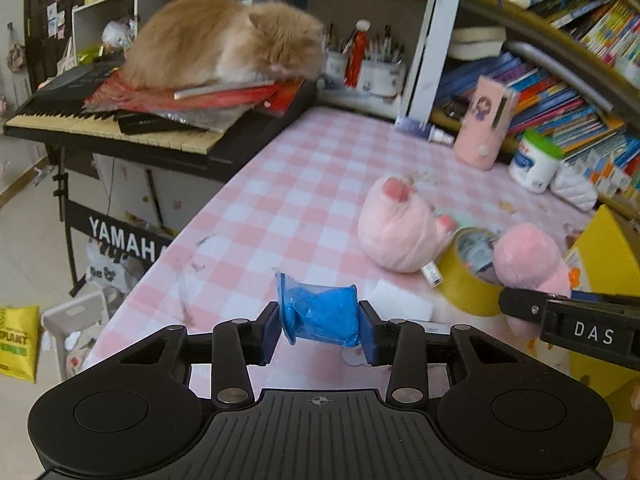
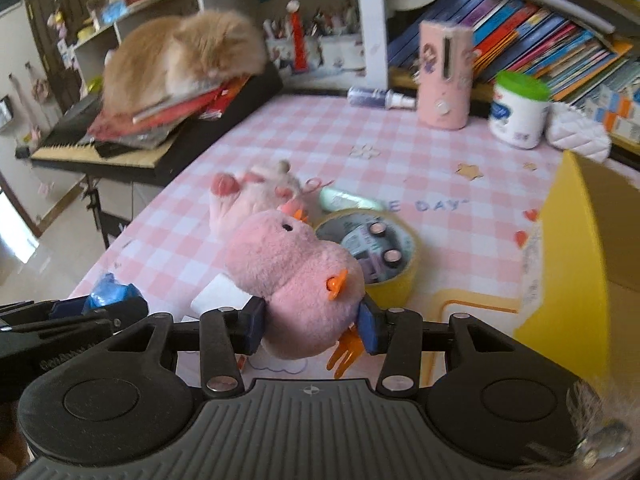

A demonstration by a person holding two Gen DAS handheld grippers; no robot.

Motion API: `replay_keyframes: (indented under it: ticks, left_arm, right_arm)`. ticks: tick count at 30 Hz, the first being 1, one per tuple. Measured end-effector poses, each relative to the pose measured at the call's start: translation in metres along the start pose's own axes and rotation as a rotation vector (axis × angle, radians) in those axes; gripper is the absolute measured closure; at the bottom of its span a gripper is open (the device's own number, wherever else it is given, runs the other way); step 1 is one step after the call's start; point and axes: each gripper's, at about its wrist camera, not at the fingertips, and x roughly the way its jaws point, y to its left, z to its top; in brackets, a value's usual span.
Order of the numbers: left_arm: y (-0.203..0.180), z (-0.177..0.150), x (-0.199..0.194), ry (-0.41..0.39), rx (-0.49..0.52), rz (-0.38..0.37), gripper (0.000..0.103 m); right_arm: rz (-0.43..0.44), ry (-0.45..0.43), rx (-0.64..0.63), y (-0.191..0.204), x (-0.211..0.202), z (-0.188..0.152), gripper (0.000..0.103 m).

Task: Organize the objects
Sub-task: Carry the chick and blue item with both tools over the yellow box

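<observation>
Your left tongs (image 1: 320,322) are clamped on one blue clay packet (image 1: 320,316), held just above the near edge of the pink-checked tabletop (image 1: 288,200). Your right tongs (image 2: 310,324) are clamped on one pink plush duck (image 2: 296,276) with an orange beak and orange feet, lifted beside the yellow box (image 2: 576,240) at your right.

Still lying on the tabletop you have two soft toys fewer than it seems: only one, a pink plush paw (image 1: 396,228), rests on its side near the middle. Just beside it stands one yellow tape roll (image 2: 400,276) with one small toy car (image 2: 372,248) sitting inside its ring. One white eraser block (image 1: 404,300) lies between the clay packet and the tape roll. One pale green tube (image 2: 352,200) lies behind the roll.

Toward the back you have one pink cylindrical case (image 2: 444,76) standing upright, one white jar (image 2: 518,112) with a green lid to its right, and one small spray bottle (image 2: 380,98) on its side.

One ginger cat (image 1: 224,40) is curled on books atop the keyboard (image 1: 100,120) to the left.
</observation>
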Motion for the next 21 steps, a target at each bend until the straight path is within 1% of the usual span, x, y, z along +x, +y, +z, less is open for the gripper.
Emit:
replay_keyframes:
  ticks: [5,8,21]
  left_arm:
    - [0.000,-0.004,-0.021,-0.036,-0.001,-0.036,0.065]
    - [-0.002,-0.012,-0.033,-0.044,0.018,-0.055,0.065]
    - [-0.006,-0.051,-0.077,-0.026,0.081,-0.134,0.065]
  right_arm:
    - [-0.037,-0.036,0.033,-0.007,-0.026,-0.008,0.060]
    - [-0.051,-0.043,0.044,-0.007,-0.040,-0.017,0.060]
    - [-0.094,-0.005,0.139,0.000,-0.088,-0.072,0.060]
